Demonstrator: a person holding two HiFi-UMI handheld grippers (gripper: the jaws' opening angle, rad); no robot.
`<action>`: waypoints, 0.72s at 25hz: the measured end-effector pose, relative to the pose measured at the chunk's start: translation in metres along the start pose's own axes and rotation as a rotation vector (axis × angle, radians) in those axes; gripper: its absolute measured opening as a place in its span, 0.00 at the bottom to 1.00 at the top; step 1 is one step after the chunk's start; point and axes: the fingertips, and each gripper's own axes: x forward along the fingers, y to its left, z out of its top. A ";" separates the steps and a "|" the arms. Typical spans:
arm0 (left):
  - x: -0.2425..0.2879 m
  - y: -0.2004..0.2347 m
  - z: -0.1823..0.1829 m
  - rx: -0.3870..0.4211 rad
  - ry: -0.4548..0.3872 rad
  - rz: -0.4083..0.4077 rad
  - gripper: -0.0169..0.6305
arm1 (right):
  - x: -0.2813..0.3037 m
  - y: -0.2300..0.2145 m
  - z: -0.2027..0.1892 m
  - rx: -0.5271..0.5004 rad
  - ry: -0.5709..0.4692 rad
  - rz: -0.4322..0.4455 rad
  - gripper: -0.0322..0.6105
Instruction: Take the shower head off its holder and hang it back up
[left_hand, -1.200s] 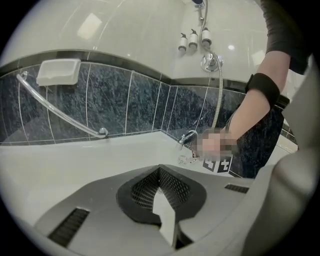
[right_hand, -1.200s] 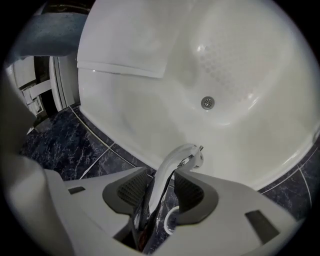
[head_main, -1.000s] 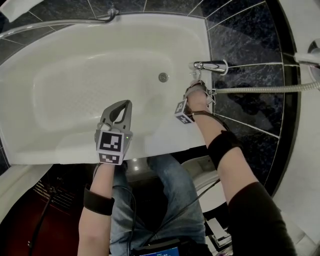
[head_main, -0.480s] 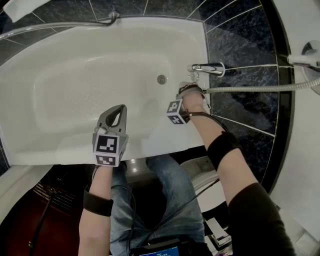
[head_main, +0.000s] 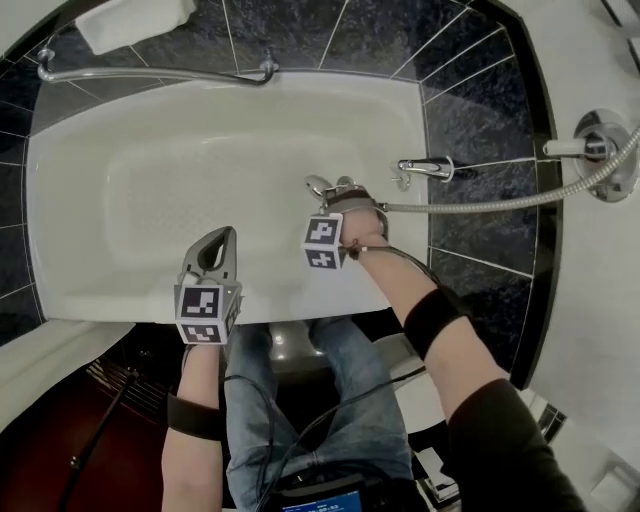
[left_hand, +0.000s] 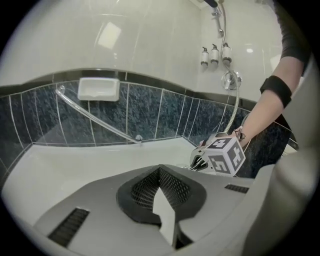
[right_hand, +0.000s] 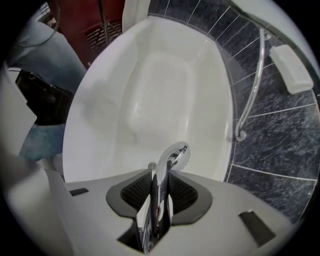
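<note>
The chrome shower head (right_hand: 172, 157) sits between the pads of my right gripper (right_hand: 157, 200). The jaws have just been closing and now pinch its handle. In the head view that gripper (head_main: 335, 190) hangs over the right end of the white bathtub (head_main: 100, 300), pointing steeply down. The shower head (head_main: 318, 186) pokes out to its left, and the metal hose (head_main: 480, 206) trails right to the wall fitting (head_main: 600, 150). My left gripper (head_main: 218, 243) is shut and empty above the tub's near rim. High on the wall in the left gripper view are the shower rail and holder (left_hand: 220, 20).
A chrome tap (head_main: 425, 167) juts out from the dark tiles at the tub's right end. A grab bar (head_main: 150, 73) runs along the far wall under a white soap dish (head_main: 135, 22). Small bottles (left_hand: 214, 55) hang by the rail. The person's legs stand against the tub's near side.
My right gripper has swung left from beside the tap out over the tub, carrying the shower head and pulling the hose along. The left gripper has drifted slightly left and up.
</note>
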 end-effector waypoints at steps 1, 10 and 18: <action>-0.012 0.011 0.004 -0.003 0.000 0.023 0.03 | -0.017 -0.009 0.017 0.026 -0.047 -0.020 0.24; -0.125 0.075 0.075 -0.029 -0.081 0.176 0.03 | -0.199 -0.094 0.126 0.300 -0.463 -0.155 0.24; -0.204 0.081 0.158 -0.022 -0.170 0.224 0.03 | -0.386 -0.158 0.146 0.549 -0.808 -0.225 0.24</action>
